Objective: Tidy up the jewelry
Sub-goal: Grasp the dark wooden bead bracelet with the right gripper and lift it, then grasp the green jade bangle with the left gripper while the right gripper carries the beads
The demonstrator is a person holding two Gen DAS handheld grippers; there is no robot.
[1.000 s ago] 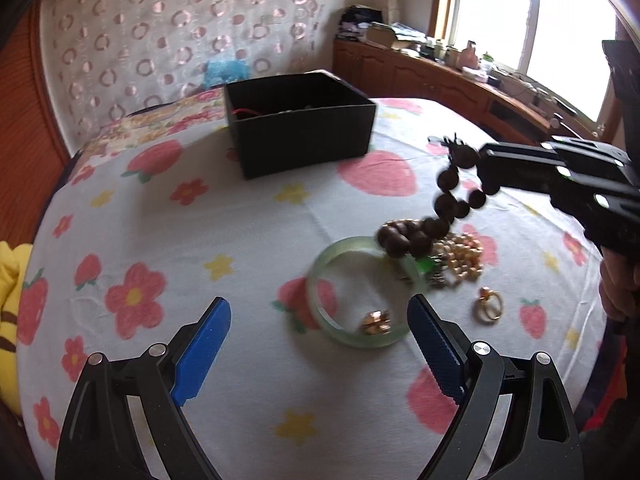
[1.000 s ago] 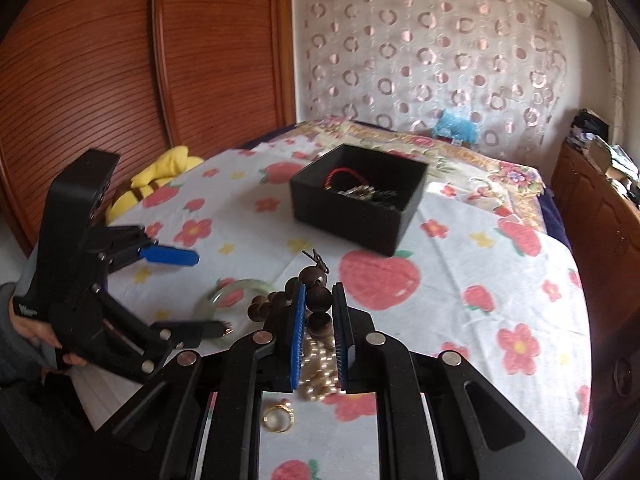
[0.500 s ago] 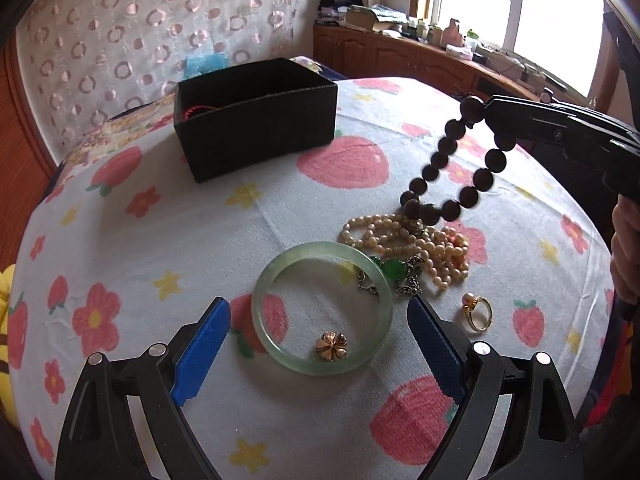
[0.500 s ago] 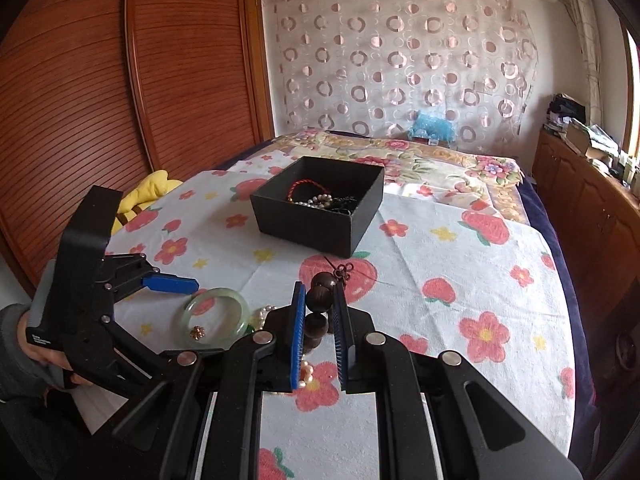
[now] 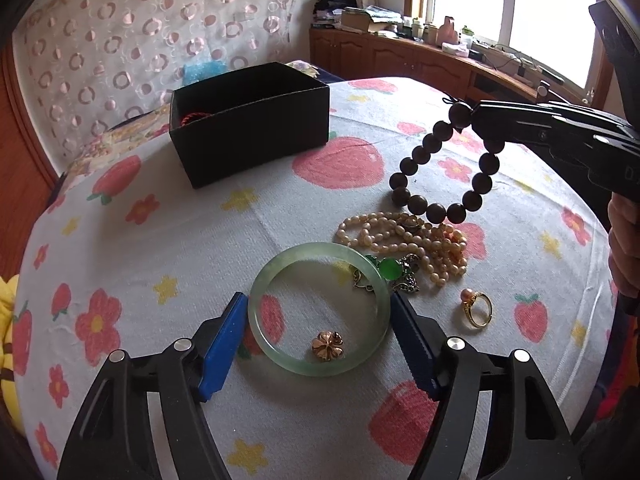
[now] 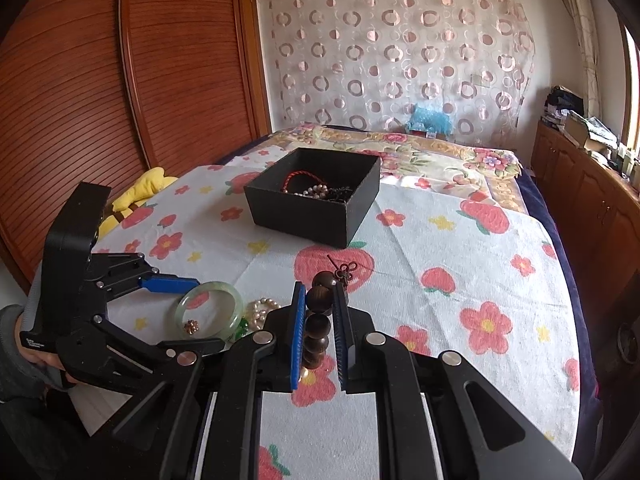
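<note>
Left wrist: my left gripper (image 5: 318,340) closing around bangle (image 5: 318,308) on cloth (image 5: 160,240), pads not yet touching.
My right gripper (image 6: 318,336) clamps dark beads (image 6: 318,322), dangling above pearls (image 5: 412,240).

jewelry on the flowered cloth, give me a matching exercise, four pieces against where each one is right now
Things:
1. dark wooden bead bracelet
2. gold flower charm
3. gold ring
4. red cord bracelet

Places:
A. in the black box
B. on the cloth, inside the jade bangle
C. hanging from the right tool
D. alone on the cloth, right of the bangle in the left wrist view

Pairs: 1-C, 2-B, 3-D, 4-A
</note>
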